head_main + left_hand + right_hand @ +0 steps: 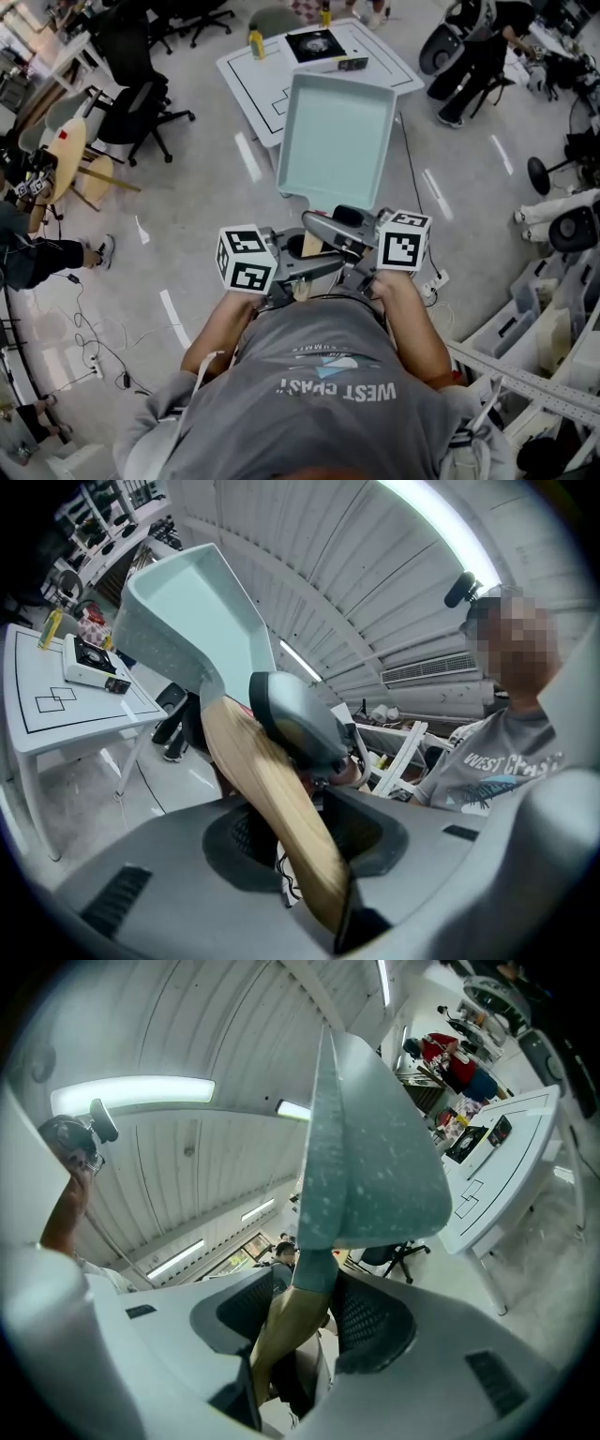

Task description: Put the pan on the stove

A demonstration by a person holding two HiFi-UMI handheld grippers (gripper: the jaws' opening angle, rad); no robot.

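Left gripper [314, 855]: jaws closed narrow on the wooden handle [272, 799], near its end. Right gripper [292, 1326]: set wider, clamped on the handle nearer the pan [336, 131]. Pan is in the air, short of the stove [317, 45] on the white table [251, 89]. Judgement: rigid, front-heavy; the smooth handle may twist, so a two-point grip suits.

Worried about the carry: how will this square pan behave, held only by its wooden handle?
Probably stiff: the pan holds its shape in mid-air. Likely front-heavy, since its body hangs beyond the wooden handle, so it may dip. The smooth handle might twist.
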